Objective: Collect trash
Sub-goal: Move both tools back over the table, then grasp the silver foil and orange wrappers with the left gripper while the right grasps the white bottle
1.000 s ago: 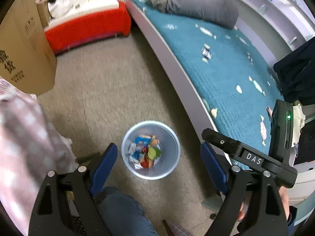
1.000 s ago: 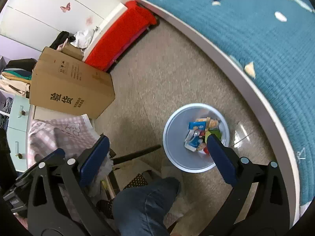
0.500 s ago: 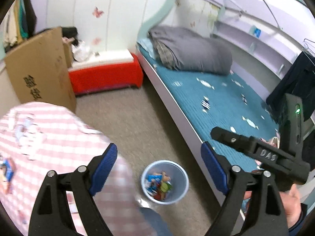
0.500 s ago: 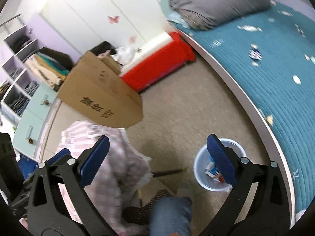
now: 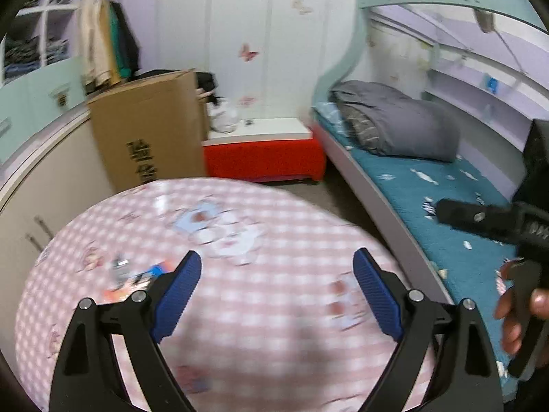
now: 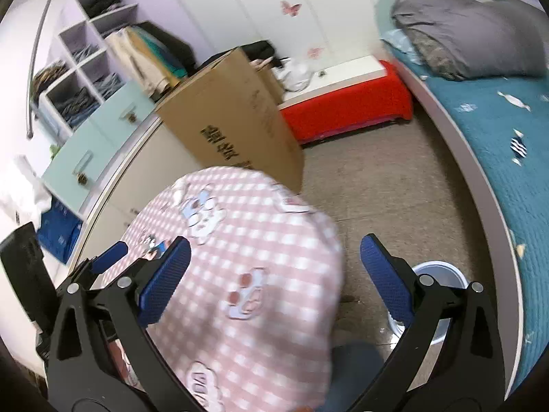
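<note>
My left gripper [image 5: 276,257] hangs over a round table with a pink checked cloth [image 5: 260,309]; its jaws are opening and nothing is between them. Blurred coloured wrappers [image 5: 137,273] lie on the cloth by its left finger. My right gripper [image 6: 274,242] is open and empty above the same table [image 6: 260,240], with the wrappers [image 6: 154,245] left of it. The pale trash bin [image 6: 442,271] stands on the floor at lower right, partly hidden behind the right finger. Paper scraps [image 6: 518,146] dot the teal bed [image 6: 497,127].
A large cardboard box [image 5: 147,137] leans on the cabinets beyond the table. A red bench [image 5: 264,161] stands by the far wall. A grey duvet [image 5: 394,127] lies at the head of the bed. The person's jeans leg [image 6: 353,370] is below.
Both grippers have risen and tilted up from the bin on the floor. The pink checked table now fills the lower part of both views and the bin has left the left wrist view.
</note>
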A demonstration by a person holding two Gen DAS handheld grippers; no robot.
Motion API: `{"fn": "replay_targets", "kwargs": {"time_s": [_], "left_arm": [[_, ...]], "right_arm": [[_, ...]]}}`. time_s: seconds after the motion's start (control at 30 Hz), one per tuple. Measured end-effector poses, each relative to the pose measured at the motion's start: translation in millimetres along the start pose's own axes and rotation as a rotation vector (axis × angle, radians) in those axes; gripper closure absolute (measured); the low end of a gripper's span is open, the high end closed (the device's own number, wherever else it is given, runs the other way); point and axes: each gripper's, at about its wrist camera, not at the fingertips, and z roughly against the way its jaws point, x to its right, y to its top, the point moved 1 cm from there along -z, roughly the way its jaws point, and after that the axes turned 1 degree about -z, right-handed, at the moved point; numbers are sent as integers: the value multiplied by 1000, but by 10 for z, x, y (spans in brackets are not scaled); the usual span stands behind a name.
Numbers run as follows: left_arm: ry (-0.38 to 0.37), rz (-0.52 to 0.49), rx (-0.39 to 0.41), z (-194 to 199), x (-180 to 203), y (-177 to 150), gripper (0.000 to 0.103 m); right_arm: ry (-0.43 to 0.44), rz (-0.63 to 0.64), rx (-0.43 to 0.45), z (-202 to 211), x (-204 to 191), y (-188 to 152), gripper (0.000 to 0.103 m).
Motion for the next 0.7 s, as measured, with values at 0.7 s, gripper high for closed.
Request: {"fn": "replay_targets", "kwargs": {"time_s": [0.7], "left_arm": [[116,-51,-213,-680,-1146,-369,14]], "right_arm": [[46,161,-123,-678,-862,-61,6]]}}
